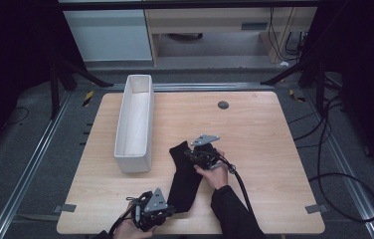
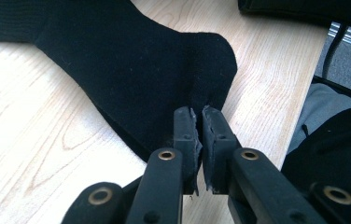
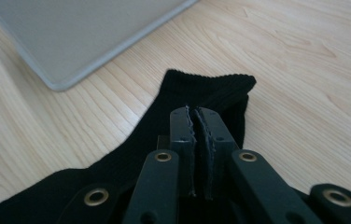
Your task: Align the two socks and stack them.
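A long black sock (image 1: 182,177) lies flat on the wooden table (image 1: 259,139), running from mid-table toward the near edge. My right gripper (image 1: 187,153) is at its far, ribbed cuff end. In the right gripper view the jaws (image 3: 193,111) are pressed together on the cuff (image 3: 206,88). My left gripper (image 1: 173,209) is at the near toe end by the table's front edge. In the left gripper view its jaws (image 2: 198,112) are closed on the rim of the sock's toe (image 2: 131,60).
A long white open bin (image 1: 133,162) stands lengthwise left of the sock, its corner (image 3: 85,32) close to the cuff. A small dark round disc (image 1: 223,104) sits at the far middle of the table. Bare wood spreads to the right.
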{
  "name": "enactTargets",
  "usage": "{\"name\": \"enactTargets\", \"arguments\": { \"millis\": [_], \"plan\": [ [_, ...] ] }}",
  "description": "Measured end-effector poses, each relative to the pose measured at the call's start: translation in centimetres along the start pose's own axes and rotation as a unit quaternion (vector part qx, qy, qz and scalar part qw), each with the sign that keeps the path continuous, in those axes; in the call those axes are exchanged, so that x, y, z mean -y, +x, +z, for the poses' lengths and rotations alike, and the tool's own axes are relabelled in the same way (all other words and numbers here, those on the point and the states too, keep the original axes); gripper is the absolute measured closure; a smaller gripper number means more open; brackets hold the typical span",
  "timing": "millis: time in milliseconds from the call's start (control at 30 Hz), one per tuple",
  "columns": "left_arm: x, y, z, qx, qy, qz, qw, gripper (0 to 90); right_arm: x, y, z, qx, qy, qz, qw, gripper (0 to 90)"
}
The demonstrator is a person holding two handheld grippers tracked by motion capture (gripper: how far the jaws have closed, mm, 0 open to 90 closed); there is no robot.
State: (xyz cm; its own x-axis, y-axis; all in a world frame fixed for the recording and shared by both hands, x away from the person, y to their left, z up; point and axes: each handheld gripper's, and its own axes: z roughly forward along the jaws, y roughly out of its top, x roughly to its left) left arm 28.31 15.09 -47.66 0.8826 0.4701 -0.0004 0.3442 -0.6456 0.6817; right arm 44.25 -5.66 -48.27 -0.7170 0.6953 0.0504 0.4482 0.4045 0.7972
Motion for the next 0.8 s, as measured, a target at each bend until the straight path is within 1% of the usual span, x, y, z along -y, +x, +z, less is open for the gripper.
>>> {"name": "enactTargets", "arguments": {
  "millis": [133, 167, 200, 267, 367, 433, 500, 533, 633, 700, 733, 767, 800],
  "plan": [
    [0.0, 0.2, 0.6, 0.003, 0.000, -0.008, 1.0000, 84.1, 0.5, -0.4, 0.5, 0.006, 0.006, 0.003, 1.0000, 83.9],
    [0.0, 0.3, 0.7, 0.002, 0.003, -0.007, 1.0000, 84.0, 0.6, -0.4, 0.6, 0.008, 0.007, 0.005, 0.9999, 83.6],
    [0.0, 0.3, 0.9, 0.003, 0.002, -0.010, 0.9999, 83.8, 0.6, -0.5, 0.7, 0.011, 0.008, 0.002, 0.9999, 83.4],
    [0.0, 0.3, 1.1, 0.003, 0.005, -0.009, 0.9999, 83.4, 0.8, -0.5, 1.0, 0.013, 0.015, 0.002, 0.9998, 83.1],
    [0.1, 0.5, 1.4, 0.003, 0.008, -0.007, 0.9999, 83.0, 1.0, -0.6, 1.2, 0.019, 0.020, -0.005, 0.9996, 82.3],
    [0.1, 0.5, 1.6, 0.006, 0.005, -0.012, 0.9999, 82.3, 1.2, -0.6, 1.4, 0.023, 0.021, -0.006, 0.9995, 81.3],
    [0.1, 0.5, 1.6, 0.007, 0.004, -0.012, 0.9999, 81.1, 1.3, -0.6, 1.5, 0.023, 0.022, -0.005, 0.9995, 79.2],
    [0.1, 0.5, 1.6, 0.008, 0.005, -0.010, 0.9999, 80.1, 1.3, -0.7, 1.4, 0.024, 0.021, -0.006, 0.9995, 78.1],
    [0.1, 0.4, 1.2, 0.008, -0.003, -0.017, 0.9998, 76.4, 1.1, -0.8, 1.0, 0.026, 0.010, -0.005, 0.9996, 73.5],
    [0.0, 0.4, 0.7, 0.004, -0.013, -0.020, 0.9997, 73.8, 0.8, -0.9, 0.2, 0.028, -0.006, -0.001, 0.9996, 70.4],
    [0.0, 0.4, 0.4, 0.004, -0.020, -0.023, 0.9995, 72.8, 0.6, -1.0, -0.2, 0.029, -0.013, 0.000, 0.9995, 69.2],
    [-0.1, 0.5, 0.1, -0.001, -0.024, -0.027, 0.9994, 71.5, 0.5, -1.1, -0.7, 0.027, -0.020, 0.001, 0.9994, 68.4],
    [-0.1, 0.6, -0.2, 0.001, -0.031, -0.032, 0.9990, 70.6, 0.4, -1.2, -1.2, 0.024, -0.024, 0.004, 0.9994, 66.9]
  ]
}}
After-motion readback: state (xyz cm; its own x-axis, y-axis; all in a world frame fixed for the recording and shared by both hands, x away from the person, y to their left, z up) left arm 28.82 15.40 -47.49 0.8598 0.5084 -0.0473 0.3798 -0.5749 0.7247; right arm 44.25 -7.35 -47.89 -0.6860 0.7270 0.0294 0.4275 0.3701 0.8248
